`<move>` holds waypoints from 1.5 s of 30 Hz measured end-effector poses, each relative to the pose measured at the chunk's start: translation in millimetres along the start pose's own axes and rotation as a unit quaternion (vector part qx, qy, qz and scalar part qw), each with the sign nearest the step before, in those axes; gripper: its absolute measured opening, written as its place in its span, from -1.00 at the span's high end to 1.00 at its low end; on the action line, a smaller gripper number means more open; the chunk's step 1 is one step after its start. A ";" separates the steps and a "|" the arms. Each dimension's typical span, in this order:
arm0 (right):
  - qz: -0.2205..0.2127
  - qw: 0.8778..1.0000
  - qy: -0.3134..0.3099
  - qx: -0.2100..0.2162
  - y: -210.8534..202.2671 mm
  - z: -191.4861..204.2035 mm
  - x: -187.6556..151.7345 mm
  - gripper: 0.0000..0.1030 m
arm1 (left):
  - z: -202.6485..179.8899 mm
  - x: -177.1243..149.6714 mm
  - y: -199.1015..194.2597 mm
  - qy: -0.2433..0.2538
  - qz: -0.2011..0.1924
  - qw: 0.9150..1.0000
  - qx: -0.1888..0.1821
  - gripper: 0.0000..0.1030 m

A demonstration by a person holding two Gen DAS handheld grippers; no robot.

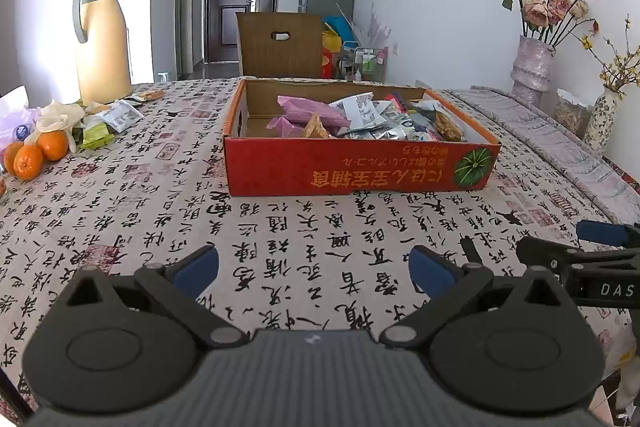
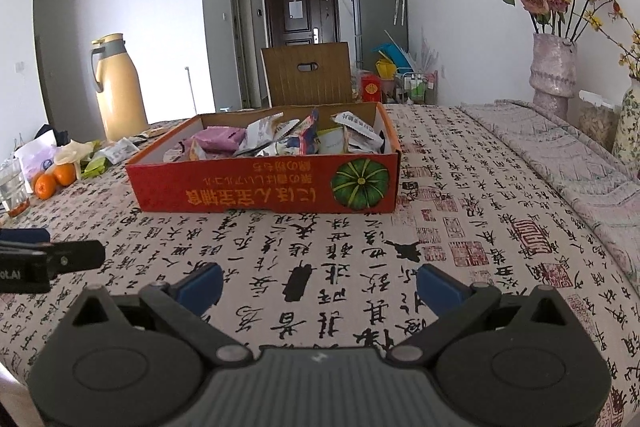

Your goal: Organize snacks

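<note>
Surface: table under a calligraphy-print cloth [image 1: 304, 227], domestic room behind with a dark door far off and a wooden chair back [image 1: 280, 43] at the far edge.

Item 1, red cardboard tray [image 1: 360, 167]: far centre of the table, pumpkin picture on its near wall; holds a loose heap of snack packets [image 1: 360, 115], pink ones to the left, printed foil ones to the right; left part of the floor bare.

Item 2, loose snacks [image 1: 116, 115]: far left, outside the tray, beside a green packet [image 1: 96, 137], some crumpled pale wrapping and three oranges [image 1: 36, 153]; a cream thermos jug [image 1: 102, 39] stands just behind them.

Item 3, left gripper [image 1: 314, 267]: low over the near cloth, jaws spread wide, nothing between them.

Item 4, right gripper [image 2: 318, 283]: likewise near, jaws wide, empty; just beside the left one, which shows at the left edge of the right wrist view.

Item 5, vases with dried roses [image 2: 554, 67]: far right, near the table's right edge.

Status, judged: tray partly filled; the far-left pile is yet to be gathered.

Risks, judged: reaching far left could nudge the oranges into rolling, or knock the tall jug; thin crinkly packets may slip from the pads or come up two at once; pushing against the light tray may slide it or ruck the cloth; the two grippers, close together, may collide if both reach at once.
</note>
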State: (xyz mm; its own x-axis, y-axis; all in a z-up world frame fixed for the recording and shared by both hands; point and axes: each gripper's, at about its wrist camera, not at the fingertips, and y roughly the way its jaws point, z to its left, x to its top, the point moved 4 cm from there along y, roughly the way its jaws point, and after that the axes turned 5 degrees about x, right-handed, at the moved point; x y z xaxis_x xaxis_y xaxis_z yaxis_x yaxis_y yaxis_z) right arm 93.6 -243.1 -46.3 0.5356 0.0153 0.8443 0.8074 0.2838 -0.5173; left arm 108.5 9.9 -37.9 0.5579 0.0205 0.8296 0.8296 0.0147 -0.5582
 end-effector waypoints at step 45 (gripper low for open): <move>0.001 1.000 0.005 -0.013 11.1 -10.5 9.6 -1.00 | -3.2 7.5 19.1 0.016 0.002 1.000 0.000 -1.00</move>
State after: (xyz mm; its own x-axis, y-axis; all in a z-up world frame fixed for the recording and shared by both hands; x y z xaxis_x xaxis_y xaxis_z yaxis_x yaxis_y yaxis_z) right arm 110.3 -249.8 -45.4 0.5395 0.0061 0.8420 0.8125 0.2583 -0.5226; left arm 128.6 7.2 -42.4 0.5613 -0.0119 0.8275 0.8276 0.0152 -0.5611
